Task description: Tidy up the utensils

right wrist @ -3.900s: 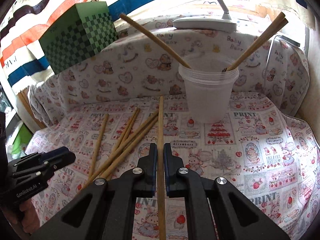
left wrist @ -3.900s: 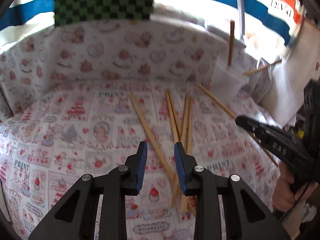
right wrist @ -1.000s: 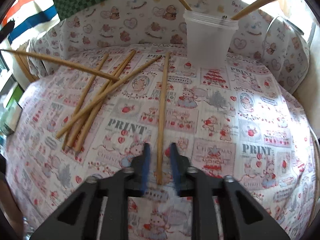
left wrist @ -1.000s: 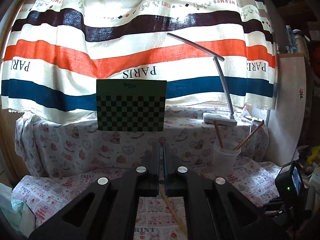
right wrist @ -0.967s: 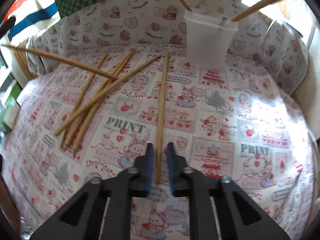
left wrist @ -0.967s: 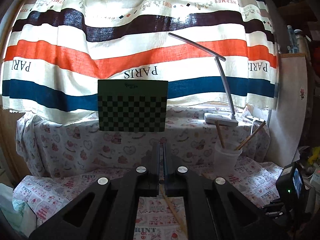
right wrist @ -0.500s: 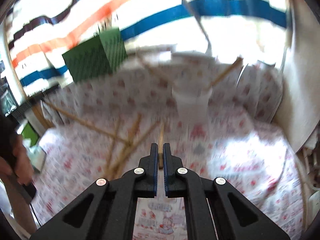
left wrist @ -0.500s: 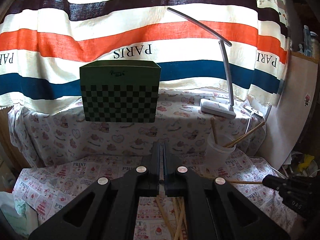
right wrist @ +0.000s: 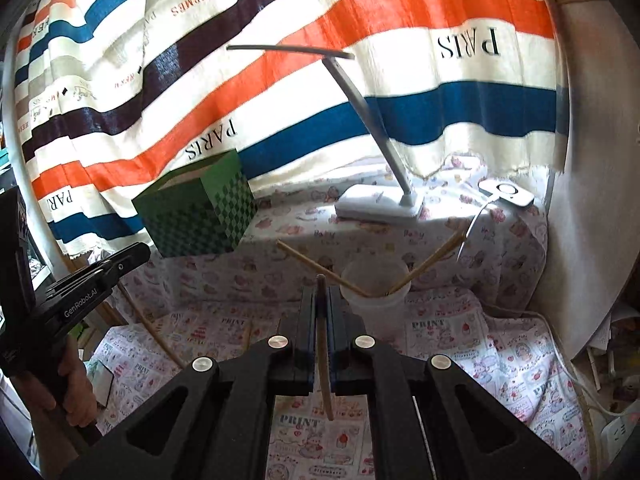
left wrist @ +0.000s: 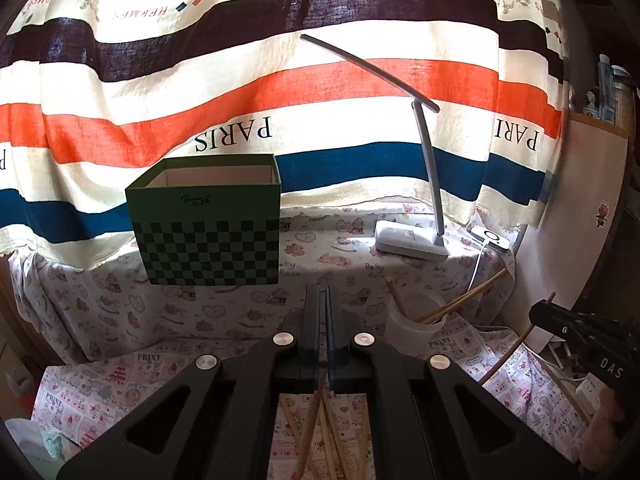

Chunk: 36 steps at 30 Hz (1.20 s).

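My left gripper (left wrist: 322, 300) is shut on a wooden chopstick (left wrist: 310, 424) that hangs down below the jaws, above several loose chopsticks (left wrist: 332, 446) on the patterned cloth. My right gripper (right wrist: 321, 296) is shut on another chopstick (right wrist: 323, 360), held raised just left of the translucent plastic cup (right wrist: 376, 292). The cup holds chopsticks (right wrist: 430, 262) leaning left and right. The cup also shows in the left wrist view (left wrist: 414, 320), with the right gripper (left wrist: 538, 314) holding its chopstick (left wrist: 516, 346) at the right. The left gripper shows at the left of the right wrist view (right wrist: 138, 254).
A green checkered box (left wrist: 208, 228) stands on the raised ledge at the back left. A white desk lamp (left wrist: 408, 240) and a small white charger (left wrist: 494, 238) sit on the ledge behind the cup. A striped curtain hangs behind. A wall closes the right side.
Both grippers closed on a chopstick each and lifted them off the cloth. The right gripper rose from the table and now points level toward the cup.
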Each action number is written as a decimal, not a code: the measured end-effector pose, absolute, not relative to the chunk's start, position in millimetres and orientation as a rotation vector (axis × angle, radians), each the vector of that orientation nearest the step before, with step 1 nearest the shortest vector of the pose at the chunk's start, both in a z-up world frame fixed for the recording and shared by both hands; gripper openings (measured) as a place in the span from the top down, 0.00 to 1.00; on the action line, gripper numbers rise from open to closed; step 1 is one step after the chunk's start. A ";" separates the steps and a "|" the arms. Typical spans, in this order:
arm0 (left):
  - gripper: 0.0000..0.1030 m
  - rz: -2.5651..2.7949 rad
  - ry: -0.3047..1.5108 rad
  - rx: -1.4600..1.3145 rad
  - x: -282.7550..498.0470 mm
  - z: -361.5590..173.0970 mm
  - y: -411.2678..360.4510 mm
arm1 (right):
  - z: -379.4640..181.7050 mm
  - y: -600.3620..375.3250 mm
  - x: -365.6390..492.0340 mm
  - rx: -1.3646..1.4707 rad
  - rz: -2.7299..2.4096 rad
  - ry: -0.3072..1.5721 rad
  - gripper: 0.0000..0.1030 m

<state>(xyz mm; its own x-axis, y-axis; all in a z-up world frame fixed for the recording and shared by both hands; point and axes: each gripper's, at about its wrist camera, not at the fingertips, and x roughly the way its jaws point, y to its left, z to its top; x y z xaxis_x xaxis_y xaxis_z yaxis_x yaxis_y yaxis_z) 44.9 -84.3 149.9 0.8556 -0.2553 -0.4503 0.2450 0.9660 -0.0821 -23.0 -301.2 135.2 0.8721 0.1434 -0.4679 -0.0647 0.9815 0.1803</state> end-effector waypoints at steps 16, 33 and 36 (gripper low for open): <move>1.00 -0.355 0.445 0.013 56.6 182.5 -134.5 | 171.6 -312.9 -28.5 0.187 0.134 0.320 0.95; 1.00 -0.309 0.517 0.016 70.3 138.9 -107.7 | 125.7 -315.6 -4.3 0.220 0.180 0.406 0.95; 1.00 -0.281 0.527 0.020 68.2 128.7 -97.2 | 126.5 -314.5 -5.8 0.215 0.181 0.399 0.95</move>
